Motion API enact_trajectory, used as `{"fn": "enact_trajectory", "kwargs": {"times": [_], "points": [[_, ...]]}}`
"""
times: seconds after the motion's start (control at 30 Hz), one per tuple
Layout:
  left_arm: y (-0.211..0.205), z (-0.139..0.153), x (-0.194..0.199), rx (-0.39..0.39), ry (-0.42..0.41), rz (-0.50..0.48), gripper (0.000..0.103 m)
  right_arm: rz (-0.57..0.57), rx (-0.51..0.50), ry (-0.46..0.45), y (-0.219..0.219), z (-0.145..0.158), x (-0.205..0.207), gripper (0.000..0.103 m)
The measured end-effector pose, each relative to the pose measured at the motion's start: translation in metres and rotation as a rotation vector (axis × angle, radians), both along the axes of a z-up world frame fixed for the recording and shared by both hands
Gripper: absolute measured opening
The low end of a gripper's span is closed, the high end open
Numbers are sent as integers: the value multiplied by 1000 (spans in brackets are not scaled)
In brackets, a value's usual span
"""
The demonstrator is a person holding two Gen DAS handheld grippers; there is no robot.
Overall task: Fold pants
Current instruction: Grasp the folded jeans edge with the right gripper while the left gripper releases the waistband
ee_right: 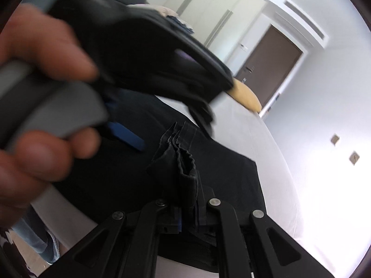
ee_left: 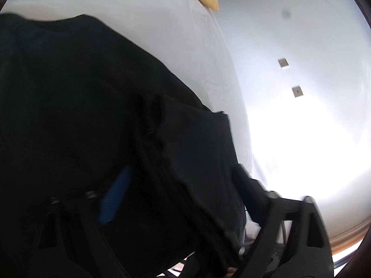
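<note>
Gripped a bunched edge of the black pants (ee_right: 185, 169) over the white bed (ee_right: 255, 129) with right gripper (ee_right: 187, 217); left gripper (ee_left: 183, 194) likewise clamped cloth. Risked slippage: thick layers, uneven pull, crooked fold.

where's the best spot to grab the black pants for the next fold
Probably the bunched hem edge of the black pants, approached from the near side along the white bed. The layers stack there, so one pinch catches them all. The right claw already clamps that bundle; the left claw grips cloth too.
</note>
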State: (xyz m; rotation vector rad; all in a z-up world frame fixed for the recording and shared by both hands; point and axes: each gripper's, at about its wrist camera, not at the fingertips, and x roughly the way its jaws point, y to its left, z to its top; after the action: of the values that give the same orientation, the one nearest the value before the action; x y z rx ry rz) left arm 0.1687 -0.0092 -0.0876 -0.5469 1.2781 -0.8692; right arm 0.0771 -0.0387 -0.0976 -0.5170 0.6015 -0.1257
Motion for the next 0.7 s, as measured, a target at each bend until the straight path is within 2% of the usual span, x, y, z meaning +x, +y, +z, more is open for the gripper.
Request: {"fn": "enact_trajectory", "kwargs": {"times": [0.03, 0.1, 0.13, 0.43, 0.57, 0.67, 0.7], "points": [[0, 1, 1, 15, -2, -18, 31, 20, 3, 7, 6, 1, -1, 8], [7, 4, 3, 51, -19, -24, 23, 52, 0, 13, 19, 3, -3, 8], [13, 6, 4, 55, -32, -28, 14, 70, -3, 16, 24, 5, -3, 8], [73, 25, 44, 177, -117, -18, 11, 240, -10, 60, 71, 12, 15, 8], [101, 19, 57, 195, -103, 21, 11, 275, 5, 99, 88, 6, 26, 8], [114, 6, 64, 204, -79, 34, 12, 284, 23, 145, 84, -4, 34, 10], [117, 4, 65, 193, -75, 34, 12, 282, 41, 196, 81, -10, 40, 16]]}}
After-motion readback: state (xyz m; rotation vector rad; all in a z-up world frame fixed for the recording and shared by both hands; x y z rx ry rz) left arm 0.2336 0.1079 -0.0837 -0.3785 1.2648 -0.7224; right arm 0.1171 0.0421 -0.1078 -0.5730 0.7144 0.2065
